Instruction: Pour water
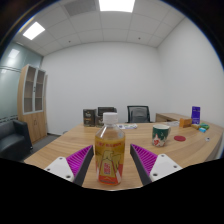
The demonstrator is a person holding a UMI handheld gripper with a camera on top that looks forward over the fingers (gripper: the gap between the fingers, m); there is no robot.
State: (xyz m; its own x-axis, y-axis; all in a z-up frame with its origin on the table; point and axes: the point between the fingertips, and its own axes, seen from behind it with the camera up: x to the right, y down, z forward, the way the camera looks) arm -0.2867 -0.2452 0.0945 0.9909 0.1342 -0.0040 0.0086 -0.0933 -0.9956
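Between the gripper's (110, 163) purple pads (78, 158) stands a bottle (110, 152), upright, its long axis vertical and white cap up; both fingers press its sides. Beyond it on the wooden bench (62, 146), toward the far edge, sits a cup (161, 135).

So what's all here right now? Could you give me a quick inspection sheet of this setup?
Surface: wooden table, long, pale brown.
Job's things: bottle with white cap, upright between the jaws; patterned cup standing beyond them.
Clutter: red disc, purple box, small items at the far end, too small to tell.
Grippers: gripper with pink pads against the bottle's sides.
Cables: nothing seen.
Surroundings: black chairs, wooden cabinet, white walls, ceiling lights.
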